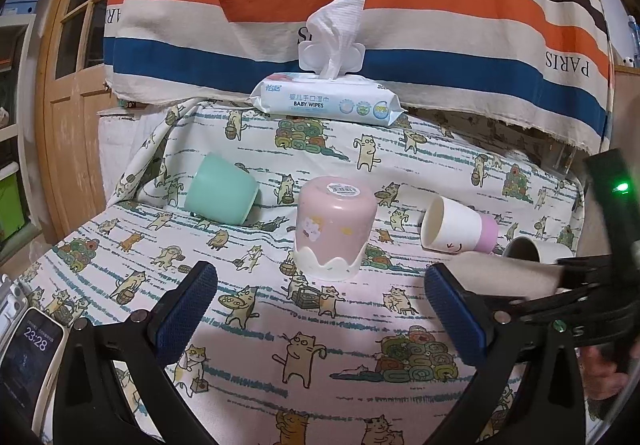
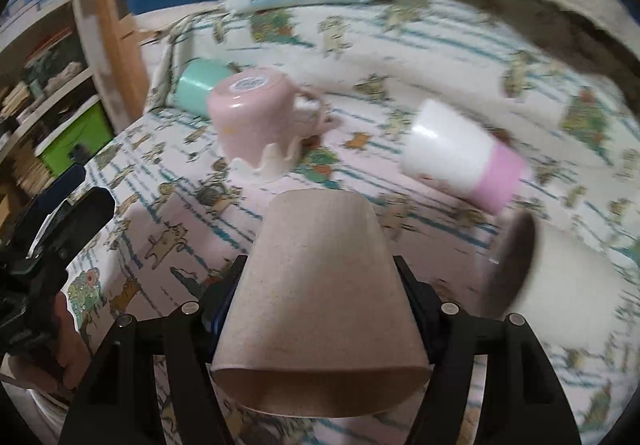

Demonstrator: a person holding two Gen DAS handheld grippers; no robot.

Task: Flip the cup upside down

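I have the beige cup [image 2: 320, 305] clamped in my right gripper [image 2: 320, 285], mouth toward me, mid-flip; next I set it rim-down. My left gripper [image 1: 320, 309] hangs wide open, empty.

Landmark: wipes pack [image 1: 326, 103], white and blue, printed "BABY WIPES".

- Lid [image 1: 312, 53]: on top of the pack, flipped open and upright.
- Wipe [image 1: 338, 33]: stands out of the pack's top opening.
- Striped cloth [image 1: 400, 5]: hangs directly behind the pack; orange, blue, brown and cream bands, printed "PARIS".
- Cat-print cloth [image 1: 320, 325]: under the pack, spreading forward of it.
- Door [image 1: 72, 65]: wooden, glazed, left of the pack.
- Phone [image 1: 32, 349]: far forward-left of the pack; screen reads 23:28.
- Green bin [image 2: 76, 137]: on shelves left of the pack.
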